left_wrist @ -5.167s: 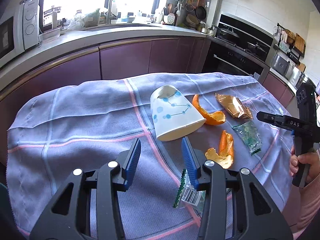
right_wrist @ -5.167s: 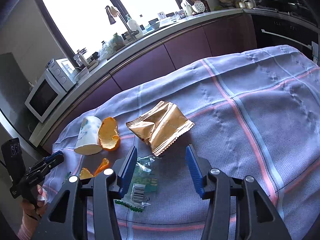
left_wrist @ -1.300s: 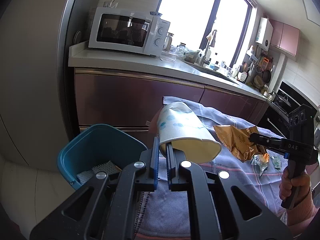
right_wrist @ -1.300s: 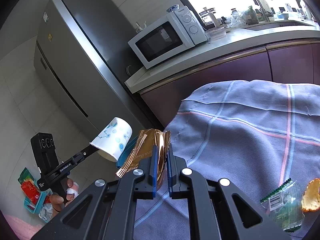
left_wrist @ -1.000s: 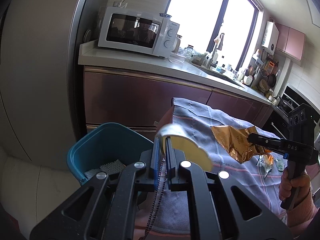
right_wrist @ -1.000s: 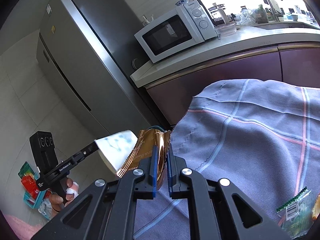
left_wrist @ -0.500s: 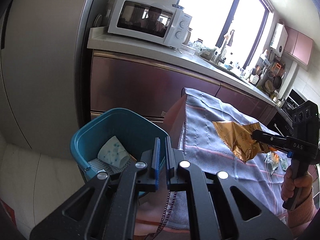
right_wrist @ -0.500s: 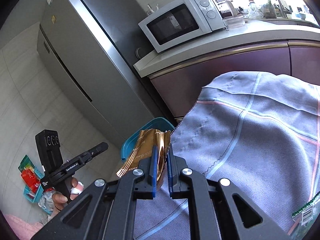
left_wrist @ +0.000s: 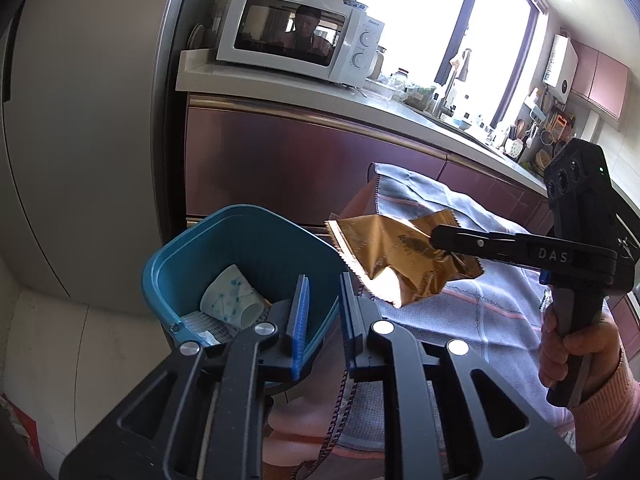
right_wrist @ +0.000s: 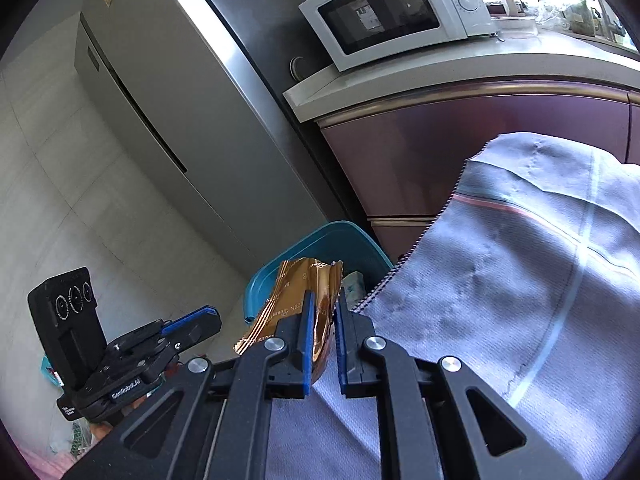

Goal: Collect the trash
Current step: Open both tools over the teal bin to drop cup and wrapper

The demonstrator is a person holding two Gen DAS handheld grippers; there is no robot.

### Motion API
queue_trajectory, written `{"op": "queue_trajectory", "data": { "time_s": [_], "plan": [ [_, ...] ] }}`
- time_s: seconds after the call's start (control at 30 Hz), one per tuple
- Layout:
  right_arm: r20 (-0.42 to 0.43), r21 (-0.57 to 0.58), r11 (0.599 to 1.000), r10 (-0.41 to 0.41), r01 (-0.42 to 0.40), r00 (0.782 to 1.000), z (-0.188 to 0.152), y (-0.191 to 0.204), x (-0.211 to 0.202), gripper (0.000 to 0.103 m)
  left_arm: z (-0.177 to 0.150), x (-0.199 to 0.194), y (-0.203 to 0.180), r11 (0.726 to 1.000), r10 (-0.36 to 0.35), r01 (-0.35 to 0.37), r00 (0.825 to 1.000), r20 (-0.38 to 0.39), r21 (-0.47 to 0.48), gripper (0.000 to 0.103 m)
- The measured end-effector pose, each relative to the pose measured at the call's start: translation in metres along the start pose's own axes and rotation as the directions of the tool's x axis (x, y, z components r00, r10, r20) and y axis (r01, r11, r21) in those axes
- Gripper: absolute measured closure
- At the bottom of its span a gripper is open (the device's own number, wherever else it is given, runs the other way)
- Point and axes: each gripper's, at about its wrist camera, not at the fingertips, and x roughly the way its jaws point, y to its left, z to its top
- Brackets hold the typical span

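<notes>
A crumpled gold foil snack wrapper (left_wrist: 404, 258) is being held in the air by the right gripper (right_wrist: 322, 322), whose jaws are clamped on one end of it. In the left wrist view the wrapper is hanging just beside the near rim of a teal plastic waste bin (left_wrist: 188, 252), partly over the edge of the surface, which is covered by a grey-blue checked cloth (right_wrist: 520, 300). It is judged that the wrapper is being carried sideways like this so that it can be let go once it is fully over the bin's mouth; for now it appears to be at the rim rather than squarely above the opening.

The left gripper (left_wrist: 322, 304) is being held low in front of the bin with its jaws a little apart and nothing between them. From this posture it is judged to be free for a further piece of trash.

The bin is standing on the floor against the purple cabinet fronts (left_wrist: 280, 160), below the surface's edge, presumably so that trash can be dropped straight down from the surface. Inside it, a white paper cup with a blue dotted pattern (left_wrist: 234, 304) is lying on its side at the bottom, on what looks like pale, ribbed scrap (left_wrist: 200, 320) whose nature cannot be told. No other contents can be made out.
</notes>
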Motion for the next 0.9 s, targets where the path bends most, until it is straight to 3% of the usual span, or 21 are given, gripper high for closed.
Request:
{"op": "queue_trajectory", "data": {
  "time_s": [0.33,0.5,0.63,0.7,0.9],
  "plan": [
    [-0.092,-0.053,0.998,-0.025,0.020,0.995,0.018,0.021,0.060,0.089,-0.002,0.003,0.011,0.999,0.014,-0.014,1.000,-0.008,-0.028,0.078],
    [-0.127,-0.062,0.997,-0.050,0.043,0.991,0.022,0.025,0.081,0.081,-0.003,0.006,0.014,0.999,0.013,-0.013,1.000,-0.012,-0.040,0.075],
    [-0.146,-0.051,0.997,-0.067,0.060,0.987,0.022,0.023,0.091,0.079,-0.003,0.007,0.016,0.999,0.008,-0.009,1.000,-0.014,-0.044,0.075],
    [-0.155,-0.043,0.997,-0.077,0.071,0.985,0.020,0.020,0.091,0.073,-0.003,0.009,0.015,0.999,0.008,-0.009,1.000,-0.015,-0.044,0.075],
    [-0.145,-0.025,0.998,-0.069,0.066,0.987,0.014,0.013,0.082,0.072,-0.004,0.010,0.013,0.999,0.005,-0.005,1.000,-0.012,-0.044,0.073]
  ]
}}
